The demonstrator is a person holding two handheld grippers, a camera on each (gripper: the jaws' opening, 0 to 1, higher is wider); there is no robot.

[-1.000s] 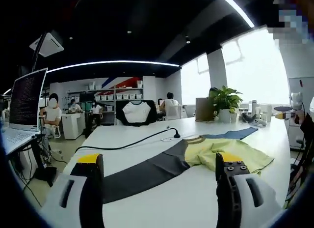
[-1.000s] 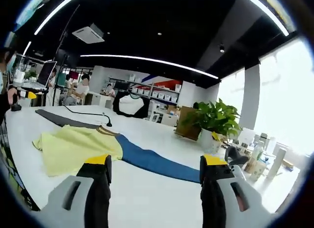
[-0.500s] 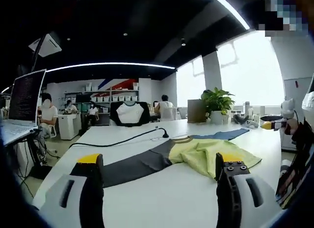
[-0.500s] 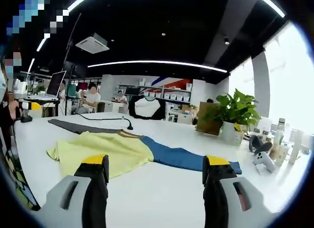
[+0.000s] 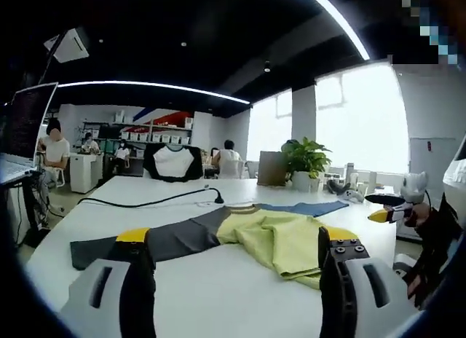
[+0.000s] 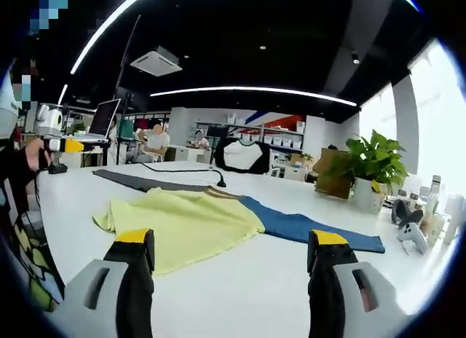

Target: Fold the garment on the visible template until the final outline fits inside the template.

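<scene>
A long-sleeved garment lies spread on the white table (image 5: 218, 294). Its yellow body (image 5: 280, 236) is in the middle, with a dark grey sleeve (image 5: 171, 240) stretching left and a blue sleeve (image 5: 306, 207) reaching away. In the right gripper view the yellow body (image 6: 182, 221) lies ahead, the blue sleeve (image 6: 313, 230) runs right and the grey sleeve (image 6: 142, 181) runs far left. My left gripper (image 5: 229, 240) and right gripper (image 6: 226, 240) are both open and held above the table, short of the garment. The other gripper shows at the edges (image 5: 386, 214) (image 6: 62, 145). No template outline is visible.
A black cable (image 5: 156, 201) crosses the table behind the garment. A potted plant (image 6: 368, 170) and small devices (image 6: 408, 232) stand at the far side. A laptop (image 6: 102, 123) stands at the table's far end. People sit at desks in the background.
Both cameras have swung and dropped lower toward the table, so the garment now sits more centred ahead of each gripper. The garment itself has not moved. Both grippers stay open.
</scene>
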